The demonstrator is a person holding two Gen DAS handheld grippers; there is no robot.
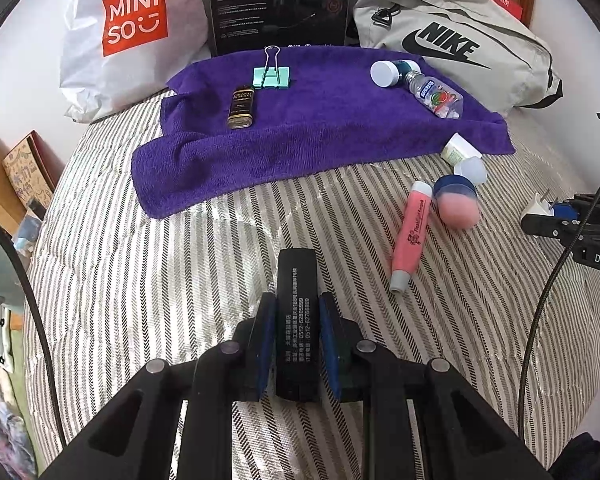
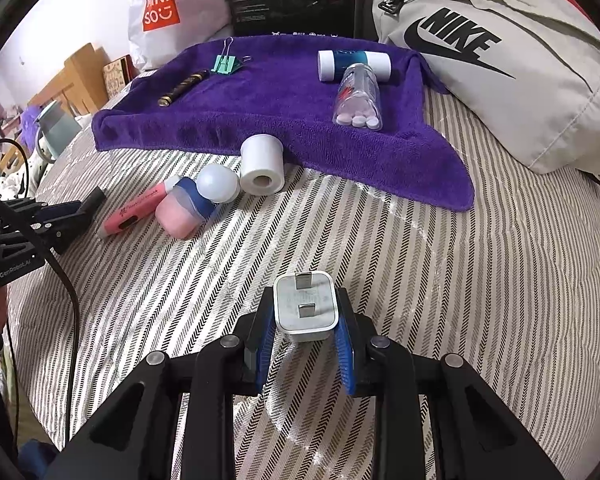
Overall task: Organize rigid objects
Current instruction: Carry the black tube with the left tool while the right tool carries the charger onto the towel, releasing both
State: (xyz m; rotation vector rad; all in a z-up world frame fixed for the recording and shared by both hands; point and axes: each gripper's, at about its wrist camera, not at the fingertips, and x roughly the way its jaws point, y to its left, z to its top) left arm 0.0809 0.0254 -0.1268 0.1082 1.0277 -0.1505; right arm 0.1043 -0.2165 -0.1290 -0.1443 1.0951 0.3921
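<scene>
My left gripper (image 1: 297, 312) is shut on a flat black box (image 1: 296, 300) with white print, held above the striped bedcover. My right gripper (image 2: 303, 312) is shut on a white plug adapter (image 2: 305, 307), prongs facing up; it shows in the left wrist view too, as the right gripper (image 1: 550, 210). On the purple towel (image 1: 300, 132) lie a black-and-gold tin (image 1: 241, 107), a mint binder clip (image 1: 272, 76), a teal-and-white jar (image 1: 390, 72) and a clear tablet bottle (image 1: 436, 96). Beside the towel lie a pink tube (image 1: 410, 236), a pink-and-blue container (image 1: 458, 202) and a white cup (image 2: 261, 165).
A white MINISO bag (image 1: 128, 28), a black carton (image 1: 278, 4) and a grey Nike bag (image 1: 456, 40) line the far edge behind the towel. Cables (image 1: 548, 288) hang at both sides. Wooden furniture (image 2: 76, 76) and clutter stand left of the bed.
</scene>
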